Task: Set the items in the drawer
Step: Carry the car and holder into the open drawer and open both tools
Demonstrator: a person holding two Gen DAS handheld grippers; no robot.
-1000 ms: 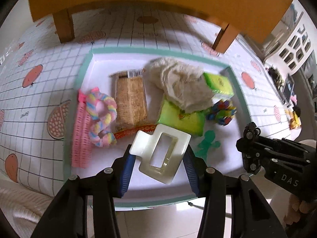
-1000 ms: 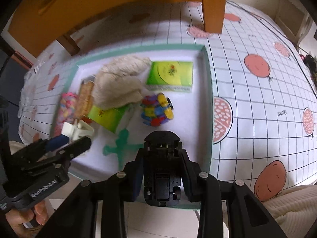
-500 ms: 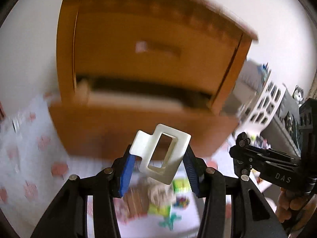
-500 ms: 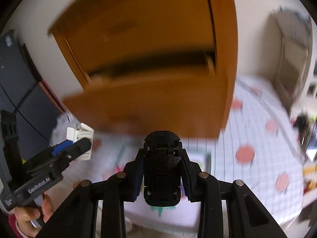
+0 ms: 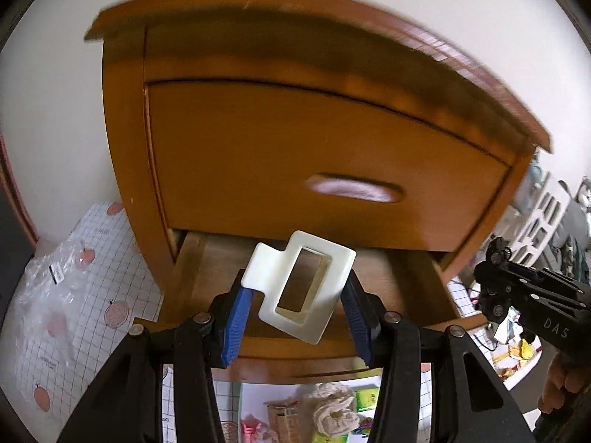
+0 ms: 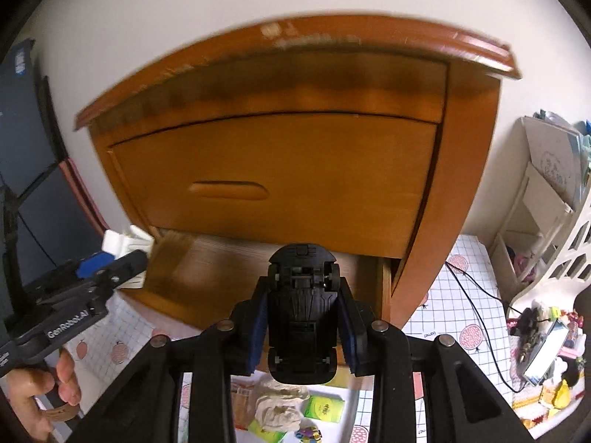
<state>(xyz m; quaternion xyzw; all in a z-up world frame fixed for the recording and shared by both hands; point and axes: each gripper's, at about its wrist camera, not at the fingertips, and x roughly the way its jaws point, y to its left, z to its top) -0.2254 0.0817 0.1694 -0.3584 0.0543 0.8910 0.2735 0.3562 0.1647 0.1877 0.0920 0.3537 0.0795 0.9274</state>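
A white hair claw clip (image 5: 299, 288) is pinched between the blue pads of my left gripper (image 5: 297, 317), which is shut on it. My right gripper (image 6: 301, 328) is shut on a black toy car (image 6: 301, 313), whose underside faces the camera. Both hang in front of a wooden cabinet (image 5: 258, 140) and just above its pulled-out lower drawer (image 5: 207, 269), whose wooden floor (image 6: 207, 269) looks bare. In the right wrist view the left gripper (image 6: 110, 269) with the clip (image 6: 122, 243) is at the drawer's left corner. The right gripper (image 5: 496, 277) shows at the drawer's right side.
The upper drawer (image 6: 277, 184) is shut. Below lies a white tray (image 5: 251, 398) with a cloth (image 6: 280, 406), green packets and small toys. A plastic bag (image 5: 48, 295) lies left of the cabinet. A white shelf (image 6: 546, 251) and a cable (image 6: 469, 295) are on the right.
Both grippers have risen from over the tray to the front of the cabinet's pulled-out lower drawer, carrying the clip and the toy car. Both grips are unchanged.
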